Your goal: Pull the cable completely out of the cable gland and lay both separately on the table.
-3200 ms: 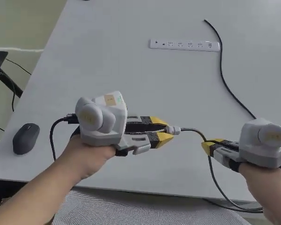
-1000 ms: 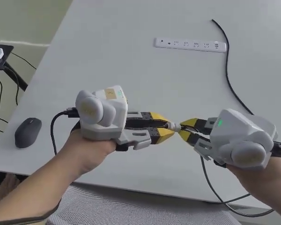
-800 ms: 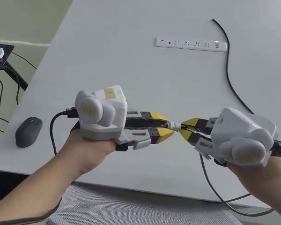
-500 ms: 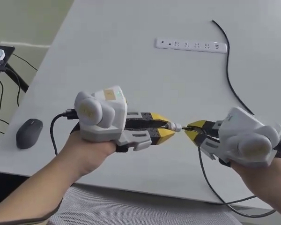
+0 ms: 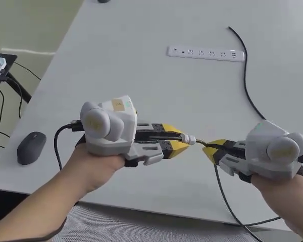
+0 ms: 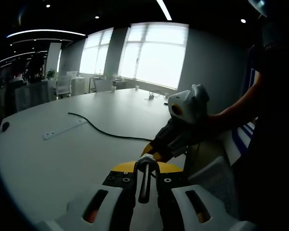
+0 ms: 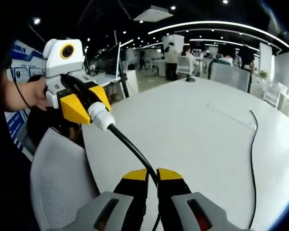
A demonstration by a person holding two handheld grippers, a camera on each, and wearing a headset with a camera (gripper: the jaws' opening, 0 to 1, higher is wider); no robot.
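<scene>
Grey mesh chair seat (image 5: 141, 229) sits nearest, under the near table edge. Left hand (image 5: 93, 169) holds the left gripper (image 5: 181, 140), fingers clenched on the white cable gland (image 5: 189, 139). The gland pokes out just past the yellow fingertips and points at the right gripper.

Right hand (image 5: 283, 189) holds the right gripper (image 5: 212, 149), tips facing the left one, near but apart. Its fingers are clamped on the black cable (image 7: 134, 149) close to the gland. The cable runs into the gland, not pulled out yet, with a short bare stretch between gland and right fingertips. Behind the right fingers the cable drops below the near table edge.

Gland and cable are both held in the air over the near part of the white table (image 5: 141, 75), not lying on it.

In the left gripper view the gland sits between that gripper's own fingers, with the right gripper just beyond. In the right gripper view its own fingers pinch the cable, which curves up to the gland in the other gripper's yellow fingers.

A dark mouse (image 5: 31, 147) lies on the table to the left, well apart from the grippers. Far side has a white power strip (image 5: 205, 53) lying flat. A black cord (image 5: 245, 80) curves along the table just right of it; where the cord joins, I cannot tell.
</scene>
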